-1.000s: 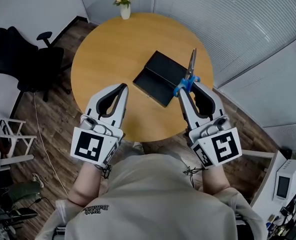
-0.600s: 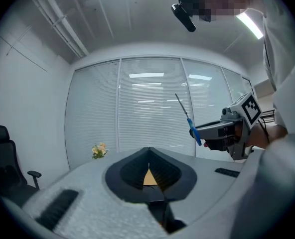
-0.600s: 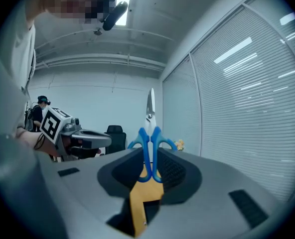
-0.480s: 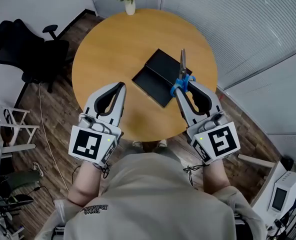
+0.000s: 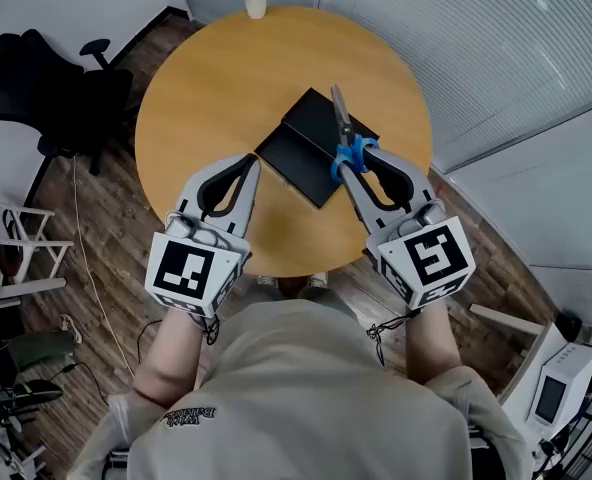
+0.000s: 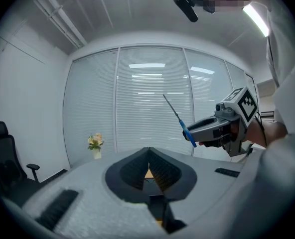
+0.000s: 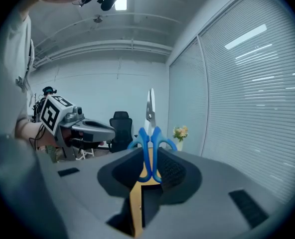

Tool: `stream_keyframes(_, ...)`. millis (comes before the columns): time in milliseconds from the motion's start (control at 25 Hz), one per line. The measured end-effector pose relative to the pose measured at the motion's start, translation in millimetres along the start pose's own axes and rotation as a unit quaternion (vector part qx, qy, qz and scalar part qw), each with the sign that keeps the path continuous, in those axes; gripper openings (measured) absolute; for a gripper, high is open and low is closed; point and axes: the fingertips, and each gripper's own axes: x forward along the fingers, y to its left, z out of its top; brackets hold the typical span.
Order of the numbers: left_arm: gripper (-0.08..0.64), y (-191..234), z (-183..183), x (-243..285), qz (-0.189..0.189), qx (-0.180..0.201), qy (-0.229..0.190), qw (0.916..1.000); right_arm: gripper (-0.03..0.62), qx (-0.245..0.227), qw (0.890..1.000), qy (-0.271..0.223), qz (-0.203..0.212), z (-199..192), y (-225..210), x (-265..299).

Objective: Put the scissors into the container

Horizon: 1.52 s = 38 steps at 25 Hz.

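Scissors point(image 5: 342, 130) stand blades-up in my right gripper point(image 5: 348, 160), jaws clamped on the blue handles, over the black container point(image 5: 294, 150) on the table point(image 5: 201, 78). Probably light, stiff, with slick blades, so handles grip best. Left gripper point(image 5: 244, 164) closed, empty.

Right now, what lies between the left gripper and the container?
Nothing: only bare table shows between the left gripper and the container, in the head view.

Head view overhead; gripper views level, sharing vase point(image 5: 255, 3).
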Motion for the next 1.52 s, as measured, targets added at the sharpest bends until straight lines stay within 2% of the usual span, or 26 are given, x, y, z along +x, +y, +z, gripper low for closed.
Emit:
stream_keyframes(440,0.021,5.8,-32.7,19.8,-0.005,-0.014,0.042,0.999,0.097,0.006,0.995,0.098,0.033,-64.4,-8.2,50.5)
stream_keyframes(760,0.021,22.7,-68.4,33.3,0.002,-0.035,0.071,0.9969,0.097,0.018,0.984,0.164,0.073,-107.8,4.9,80.9)
stream_keyframes(1040,0.021,33.7,-104.5,48.9,0.0,-0.058,0.097,0.9936,0.097,0.035,0.969,0.229,0.083,-169.8,3.0,109.2)
stream_keyframes(1280,0.021,49.5,-151.8,60.9,-0.004,-0.071,0.138,0.9879,0.097,0.09,0.956,0.262,0.095,-211.1,11.2,134.5)
stream_keyframes(1520,0.021,53.7,-193.5,66.4,-0.007,-0.095,0.169,0.981,0.097,0.092,0.942,0.307,0.1,-254.5,14.8,150.5)
